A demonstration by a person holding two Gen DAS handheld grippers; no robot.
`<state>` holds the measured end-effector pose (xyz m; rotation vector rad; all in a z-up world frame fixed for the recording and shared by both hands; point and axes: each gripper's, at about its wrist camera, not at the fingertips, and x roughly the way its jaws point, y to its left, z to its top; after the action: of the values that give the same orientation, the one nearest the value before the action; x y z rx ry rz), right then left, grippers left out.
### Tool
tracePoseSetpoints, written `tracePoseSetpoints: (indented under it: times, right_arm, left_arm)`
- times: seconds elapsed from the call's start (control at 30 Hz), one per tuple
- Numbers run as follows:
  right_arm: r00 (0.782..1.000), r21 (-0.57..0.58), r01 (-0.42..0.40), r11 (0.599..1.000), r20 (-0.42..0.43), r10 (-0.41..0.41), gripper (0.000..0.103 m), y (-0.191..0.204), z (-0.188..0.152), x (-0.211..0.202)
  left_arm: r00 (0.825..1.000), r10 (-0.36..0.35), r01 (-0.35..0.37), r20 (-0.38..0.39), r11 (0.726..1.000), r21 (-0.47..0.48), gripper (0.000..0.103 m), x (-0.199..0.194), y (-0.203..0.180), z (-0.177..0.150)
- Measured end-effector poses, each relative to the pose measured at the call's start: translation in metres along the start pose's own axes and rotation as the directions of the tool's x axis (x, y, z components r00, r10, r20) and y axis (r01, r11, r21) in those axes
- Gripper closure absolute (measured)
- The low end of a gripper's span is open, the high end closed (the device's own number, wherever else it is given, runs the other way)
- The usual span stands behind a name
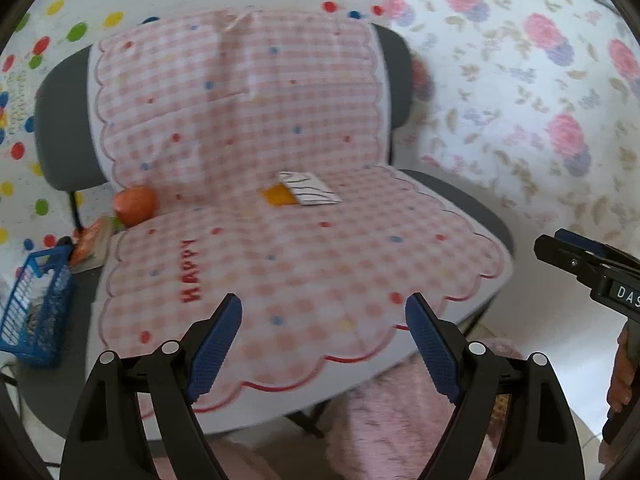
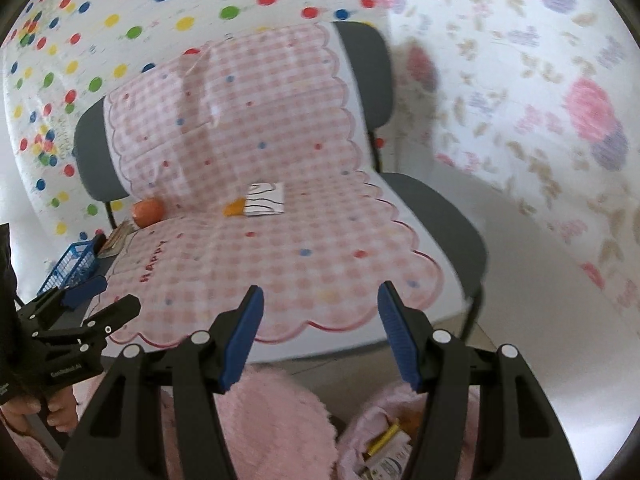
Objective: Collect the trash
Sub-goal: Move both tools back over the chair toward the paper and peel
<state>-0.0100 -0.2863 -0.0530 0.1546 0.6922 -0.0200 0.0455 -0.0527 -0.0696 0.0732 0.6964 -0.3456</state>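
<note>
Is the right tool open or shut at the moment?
Open. The right tool shows its two blue pads set well apart, with only the pink checked chair cover visible between them and nothing gripped.

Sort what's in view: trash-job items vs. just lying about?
Job:
white striped packet
orange scrap
orange ball-like item
blue basket
pink fluffy bag holding wrappers

Lying about:
chair
pink checked cover

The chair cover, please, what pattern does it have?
The chair cover is pink-and-white checked with small coloured dots, clearest in the left wrist view.
</note>
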Motion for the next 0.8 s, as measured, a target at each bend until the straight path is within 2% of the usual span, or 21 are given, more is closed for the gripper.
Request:
tracePoseSetpoints:
  times: [0.4, 0.67, 0.8]
  right_arm:
    - [0.995, -0.054, -0.080, 0.995, -0.056, 0.077, 0.044, 0.039, 0.036, 0.062]
    - [0.992, -0.084, -0.113, 0.990, -0.073, 0.107, 0.044, 0.053, 0.060, 0.101]
    - [0.990, -0.100, -0.121, 0.988, -0.078, 0.114, 0.044, 0.057, 0.068, 0.126]
  left_arm:
    - [0.990, 0.138, -0.139, -0.013, 0.990, -0.039, 0.019, 0.027, 0.055, 0.029]
    - [0.987, 0.158, -0.159, -0.020, 0.985, -0.070, 0.019, 0.048, 0.078, 0.045]
    - [0.985, 0.168, -0.171, -0.041, 0.982, -0.082, 0.019, 0.070, 0.091, 0.051]
